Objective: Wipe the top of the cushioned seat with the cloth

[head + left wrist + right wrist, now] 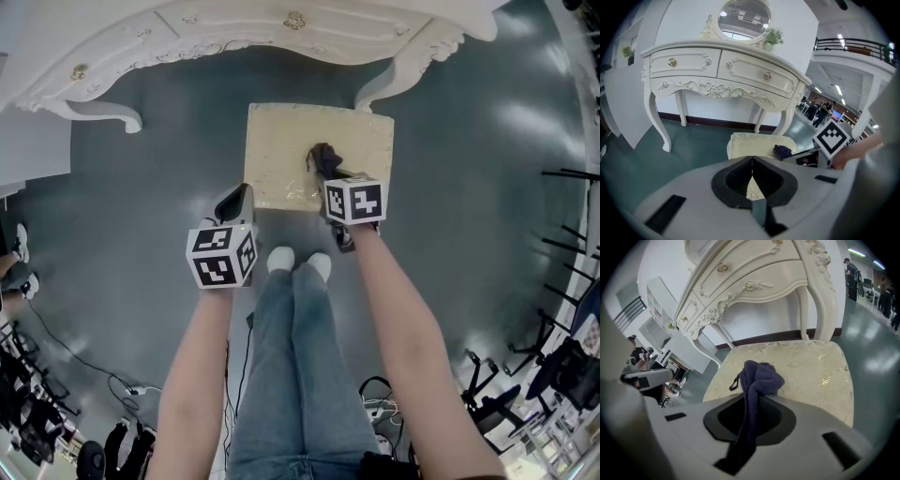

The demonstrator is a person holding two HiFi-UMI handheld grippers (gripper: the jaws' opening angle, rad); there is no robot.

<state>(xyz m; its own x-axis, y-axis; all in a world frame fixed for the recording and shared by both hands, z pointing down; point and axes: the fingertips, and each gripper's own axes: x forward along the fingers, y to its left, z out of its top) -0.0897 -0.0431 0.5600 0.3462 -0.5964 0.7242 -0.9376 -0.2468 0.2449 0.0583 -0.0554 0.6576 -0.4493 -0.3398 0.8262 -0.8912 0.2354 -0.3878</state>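
Observation:
The cushioned seat [319, 141] is a cream, gold-patterned square stool in front of the white dressing table. My right gripper [323, 161] is shut on a dark purple cloth [757, 376], whose bunched end hangs over the middle of the seat [811, 371]. In the left gripper view the cloth [782, 151] shows on the seat [754, 145] beside the right gripper's marker cube. My left gripper [241, 197] hovers off the seat's front-left corner, jaws shut with nothing between them.
The ornate white dressing table [272, 33] stands right behind the seat, its curved legs [384, 84] at the seat's far corners. The person's legs and white shoes [298, 262] stand just before the seat. Grey floor lies around; stands and cables [525, 375] sit at the lower edges.

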